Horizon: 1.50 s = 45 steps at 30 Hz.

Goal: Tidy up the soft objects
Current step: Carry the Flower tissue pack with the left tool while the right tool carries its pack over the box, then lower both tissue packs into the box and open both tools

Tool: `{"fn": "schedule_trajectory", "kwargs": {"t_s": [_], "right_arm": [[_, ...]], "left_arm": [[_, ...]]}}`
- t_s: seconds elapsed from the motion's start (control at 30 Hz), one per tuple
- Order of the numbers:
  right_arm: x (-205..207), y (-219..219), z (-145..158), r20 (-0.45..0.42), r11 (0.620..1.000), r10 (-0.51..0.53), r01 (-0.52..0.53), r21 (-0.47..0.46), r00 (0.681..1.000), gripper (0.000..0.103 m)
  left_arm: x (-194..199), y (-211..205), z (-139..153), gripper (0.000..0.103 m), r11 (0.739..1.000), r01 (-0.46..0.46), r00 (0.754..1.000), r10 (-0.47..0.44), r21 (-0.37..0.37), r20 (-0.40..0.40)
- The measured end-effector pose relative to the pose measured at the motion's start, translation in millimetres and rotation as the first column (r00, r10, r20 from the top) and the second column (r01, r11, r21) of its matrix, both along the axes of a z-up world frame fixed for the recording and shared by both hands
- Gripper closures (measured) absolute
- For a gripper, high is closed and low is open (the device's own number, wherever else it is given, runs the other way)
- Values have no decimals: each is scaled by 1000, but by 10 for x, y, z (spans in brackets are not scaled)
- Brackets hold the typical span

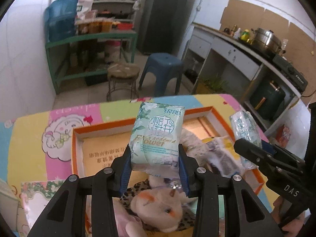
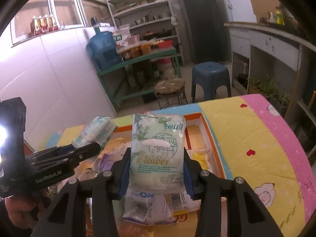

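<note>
Honestly, with left gripper (image 1: 155, 158) and right gripper (image 2: 157, 169) each pinching a pale-green plastic-wrapped tissue pack (image 1: 158, 134) (image 2: 158, 150), I'd lower both gently into the orange-rimmed cardboard box (image 1: 79, 132) before letting go.

Glossy plastic tissue pack (image 1: 158, 134); fuzzy plush toy (image 1: 158, 209).

Pretty cluttered kitchen-ish room: white tiled walls (image 2: 49, 75), a green rack (image 1: 88, 37) with a blue water jug (image 1: 61, 17) on it, a dark fridge (image 1: 165, 13), a blue plastic stool (image 1: 162, 69) beside a round wire stool (image 1: 122, 73), and a long counter (image 1: 237, 41) holding a steel pot (image 1: 266, 37).
</note>
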State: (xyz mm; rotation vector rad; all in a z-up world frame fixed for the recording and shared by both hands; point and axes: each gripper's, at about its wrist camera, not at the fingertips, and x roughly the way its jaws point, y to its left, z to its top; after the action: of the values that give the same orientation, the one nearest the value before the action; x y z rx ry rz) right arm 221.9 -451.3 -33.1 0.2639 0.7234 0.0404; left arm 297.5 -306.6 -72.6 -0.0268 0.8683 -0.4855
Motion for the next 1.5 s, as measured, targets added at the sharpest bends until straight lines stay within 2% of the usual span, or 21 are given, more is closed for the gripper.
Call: {"fn": "schedule_trajectory", "kwargs": {"t_s": [0.13, 0.27, 0.4, 0.43, 0.63, 0.8, 1.07, 1.2, 1.3, 1.5], "right_arm": [[81, -4, -114, -41, 1000, 8, -8, 1, 999, 55], [129, -50, -222, -69, 999, 10, -6, 53, 998, 53], [139, -61, -310, -95, 995, 23, -13, 100, 995, 36], [140, -69, -326, -99, 994, 18, -8, 106, 995, 35], [81, -91, -336, -90, 993, -9, 19, 118, 996, 35], [-33, -56, -222, -61, 995, -38, 43, 86, 997, 35], [-345, 120, 62, 31, 997, -72, 71, 33, 997, 35], [-618, 314, 296, 146, 994, -90, 99, -55, 985, 35], [-812, 495, 475, 224, 987, -87, 115, -116, 971, 35], [-1190, 807, 762, 347, 976, -69, 135, -171, 935, 35]], "left_arm": [[70, -3, -146, 60, 1000, -9, 999, 9, 14, -37], [101, -15, -209, 56, 1000, -10, 998, 11, 18, -56], [124, -13, -253, 46, 1000, -15, 996, 17, 16, -86], [114, -6, -256, 43, 1000, -21, 996, 22, 11, -86], [84, 39, -227, 30, 999, -33, 996, 31, -19, -83], [15, 79, -165, 27, 999, -34, 998, 31, -40, -59], [-235, 169, 33, 27, 996, -36, 999, 37, -78, 11], [-449, 270, 214, 27, 995, -44, 994, 53, -94, 95], [-627, 380, 376, 27, 993, -53, 985, 70, -103, 160], [-1043, 644, 699, 27, 990, -76, 951, 108, -118, 291]]}}
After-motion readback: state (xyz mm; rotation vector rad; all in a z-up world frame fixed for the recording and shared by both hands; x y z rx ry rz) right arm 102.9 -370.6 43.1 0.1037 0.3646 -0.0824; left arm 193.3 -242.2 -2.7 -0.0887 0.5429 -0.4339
